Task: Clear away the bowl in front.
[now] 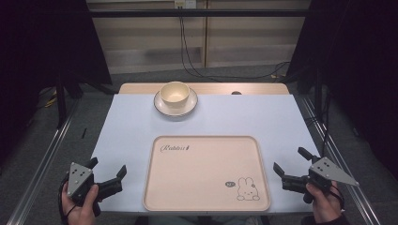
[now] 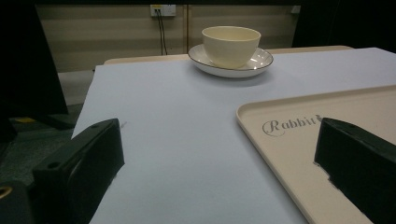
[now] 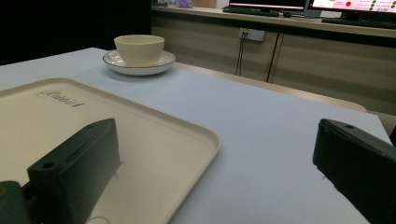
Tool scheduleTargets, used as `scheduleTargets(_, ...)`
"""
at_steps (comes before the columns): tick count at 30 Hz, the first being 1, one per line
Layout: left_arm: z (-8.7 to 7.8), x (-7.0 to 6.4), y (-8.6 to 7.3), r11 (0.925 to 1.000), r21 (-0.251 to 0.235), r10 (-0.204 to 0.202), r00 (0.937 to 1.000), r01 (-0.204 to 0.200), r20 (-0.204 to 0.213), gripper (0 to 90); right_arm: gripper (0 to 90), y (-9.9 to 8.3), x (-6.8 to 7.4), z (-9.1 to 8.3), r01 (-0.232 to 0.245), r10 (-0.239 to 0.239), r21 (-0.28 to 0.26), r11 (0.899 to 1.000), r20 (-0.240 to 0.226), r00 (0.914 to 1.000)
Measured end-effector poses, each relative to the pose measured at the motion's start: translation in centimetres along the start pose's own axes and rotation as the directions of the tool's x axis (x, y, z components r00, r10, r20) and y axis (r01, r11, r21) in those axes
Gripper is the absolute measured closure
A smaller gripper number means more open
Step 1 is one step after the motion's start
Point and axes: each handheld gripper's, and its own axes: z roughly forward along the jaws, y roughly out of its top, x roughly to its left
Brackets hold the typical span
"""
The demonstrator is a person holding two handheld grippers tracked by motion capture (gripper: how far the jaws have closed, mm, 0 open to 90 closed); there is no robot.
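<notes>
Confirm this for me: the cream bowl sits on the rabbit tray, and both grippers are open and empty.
Not quite. The cream bowl sits on a dark-rimmed plate at the table's far edge, apart from the rabbit tray, as the high view shows. The left gripper and right gripper are open and empty.

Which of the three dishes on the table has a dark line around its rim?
The plate under the cream bowl, at the far edge of the table. Its white rim carries a thin dark line; the bowl and the beige tray have plain rims.
</notes>
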Motion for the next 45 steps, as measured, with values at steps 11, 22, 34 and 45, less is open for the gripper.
scheduleTargets(11, 0.1, -0.2, 0.0, 1.0000, 0.004, -0.008, 0.9997, 0.008, 0.025, 1.0, 0.4, -0.1, 0.1, 0.1, -0.007, 0.007, 0.007, 1.000, -0.014, 0.9999)
scheduleTargets(22, 0.1, -0.1, 0.3, 0.9996, -0.006, -0.026, 0.9994, 0.026, 0.023, 1.4, 0.6, -0.1, 0.1, 0.1, -0.011, 0.011, 0.009, 1.000, -0.030, 0.9995)
scheduleTargets(34, 1.0, -0.9, 1.7, 0.9999, -0.008, -0.014, 0.9981, 0.015, 0.061, 1.2, 0.9, -0.2, 0.2, 0.1, -0.020, 0.020, -0.003, 1.000, -0.032, 0.9993)
scheduleTargets(45, 2.8, -2.6, 3.3, 0.9994, -0.017, 0.032, 0.9888, -0.029, 0.146, 1.0, 0.8, -0.2, 0.3, 0.1, -0.010, 0.010, -0.005, 1.000, -0.043, 0.9990)
